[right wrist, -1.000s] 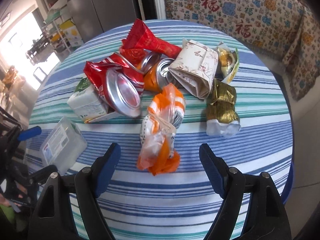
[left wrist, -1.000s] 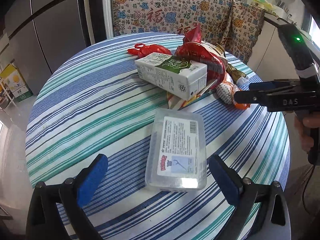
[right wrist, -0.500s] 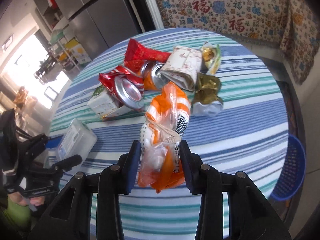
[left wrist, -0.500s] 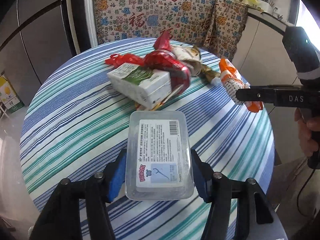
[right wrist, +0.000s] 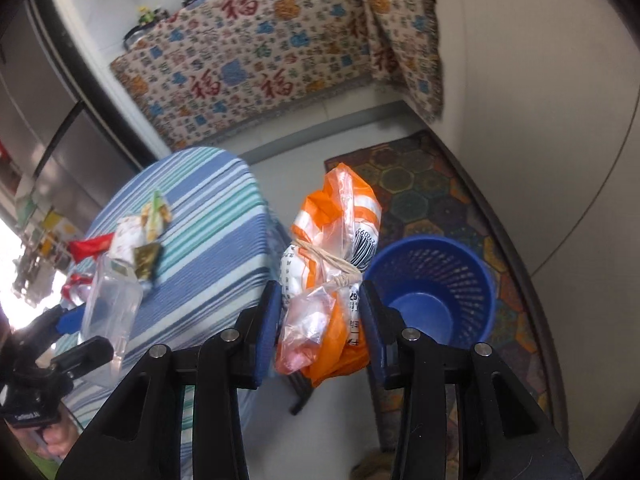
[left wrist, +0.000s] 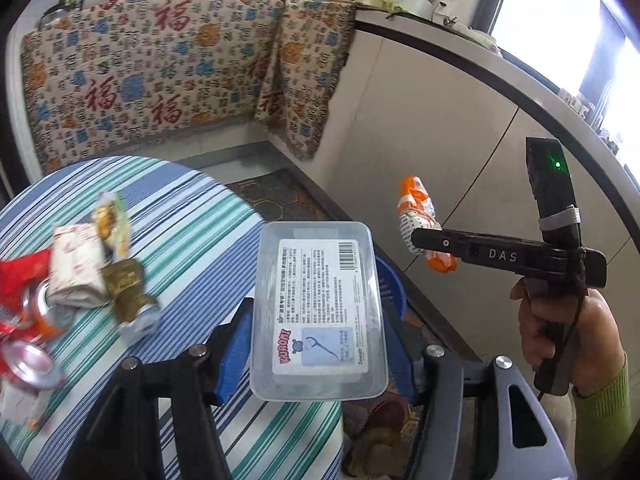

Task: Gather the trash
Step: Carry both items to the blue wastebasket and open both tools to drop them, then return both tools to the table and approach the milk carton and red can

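Observation:
My left gripper [left wrist: 318, 340] is shut on a clear plastic box [left wrist: 318, 304] with a printed label, held in the air past the edge of the striped round table [left wrist: 192, 216]. Over the floor, my right gripper [right wrist: 320, 320] is shut on an orange-and-white plastic bag [right wrist: 336, 232] tied with string. A blue mesh basket [right wrist: 436, 280] stands on the floor just right of the bag and lower down. In the left wrist view the right gripper [left wrist: 432, 240] and the bag [left wrist: 416, 208] hang to the right of the box, and the basket [left wrist: 394, 288] shows behind it.
On the table lie a gold wrapper [left wrist: 128, 284], a white patterned packet [left wrist: 78, 272], crushed cans [left wrist: 28, 364] and a red wrapper [right wrist: 90, 246]. A patterned mat [right wrist: 420, 184] covers the floor beside pale cabinets [left wrist: 440, 140]. A cloth-draped counter [left wrist: 160, 72] stands behind.
Both grippers closed on their items, the left on the box and the right on the bag. Both lifted them and swung right, off the table toward the blue basket.

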The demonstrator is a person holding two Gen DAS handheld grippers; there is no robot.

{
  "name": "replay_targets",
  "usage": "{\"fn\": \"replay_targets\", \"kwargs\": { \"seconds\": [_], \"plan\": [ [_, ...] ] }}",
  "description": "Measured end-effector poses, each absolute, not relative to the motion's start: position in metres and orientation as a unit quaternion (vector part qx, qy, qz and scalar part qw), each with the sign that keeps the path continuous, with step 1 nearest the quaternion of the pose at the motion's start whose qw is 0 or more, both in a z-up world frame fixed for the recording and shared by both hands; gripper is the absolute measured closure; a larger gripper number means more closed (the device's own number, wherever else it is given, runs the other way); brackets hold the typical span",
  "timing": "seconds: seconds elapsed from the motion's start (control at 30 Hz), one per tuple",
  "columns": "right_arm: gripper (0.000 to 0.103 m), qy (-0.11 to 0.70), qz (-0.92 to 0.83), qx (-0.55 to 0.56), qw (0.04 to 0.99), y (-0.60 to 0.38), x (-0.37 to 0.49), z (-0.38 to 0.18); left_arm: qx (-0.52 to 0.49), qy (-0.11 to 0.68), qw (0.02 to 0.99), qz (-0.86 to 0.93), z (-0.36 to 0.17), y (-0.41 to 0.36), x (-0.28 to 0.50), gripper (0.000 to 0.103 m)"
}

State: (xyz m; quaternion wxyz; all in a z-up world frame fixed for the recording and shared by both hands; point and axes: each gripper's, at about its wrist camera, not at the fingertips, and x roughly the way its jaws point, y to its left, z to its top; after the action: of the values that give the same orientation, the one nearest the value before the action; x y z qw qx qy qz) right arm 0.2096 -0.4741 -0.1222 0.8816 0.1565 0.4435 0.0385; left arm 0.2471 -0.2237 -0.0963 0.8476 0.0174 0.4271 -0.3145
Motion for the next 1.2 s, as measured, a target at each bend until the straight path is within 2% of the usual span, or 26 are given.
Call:
{"fn": "replay_targets", "kwargs": {
  "seconds": [0.27,0.47,0.67,0.73,0.8,1.03,1.2],
  "plan": [
    [0.063,0.472,-0.029,0.193,0.86,-0.559,0.236,-0.179,0.021,0.484,0.808,-0.336,-0.168,-0.34,0.306,0.042],
    [0.063,0.472,-0.031,0.213,0.855,-0.591,0.249,-0.205,0.023,0.509,0.795,-0.328,-0.213,-0.381,0.334,0.042],
    [0.062,0.484,-0.035,0.233,0.843,-0.607,0.257,-0.225,0.03,0.508,0.796,-0.328,-0.235,-0.406,0.35,0.042],
    [0.059,0.482,-0.037,0.235,0.843,-0.61,0.26,-0.23,0.03,0.5,0.802,-0.326,-0.243,-0.412,0.356,0.042],
    [0.036,0.48,-0.042,0.245,0.841,-0.616,0.261,-0.235,0.033,0.506,0.801,-0.319,-0.251,-0.419,0.364,0.03],
    [0.034,0.459,-0.053,0.246,0.852,-0.618,0.256,-0.222,0.018,0.496,0.809,-0.314,-0.236,-0.409,0.368,0.029],
    [0.024,0.426,-0.068,0.201,0.879,-0.597,0.245,-0.19,-0.001,0.466,0.825,-0.319,-0.186,-0.368,0.341,0.029]
  ]
}}
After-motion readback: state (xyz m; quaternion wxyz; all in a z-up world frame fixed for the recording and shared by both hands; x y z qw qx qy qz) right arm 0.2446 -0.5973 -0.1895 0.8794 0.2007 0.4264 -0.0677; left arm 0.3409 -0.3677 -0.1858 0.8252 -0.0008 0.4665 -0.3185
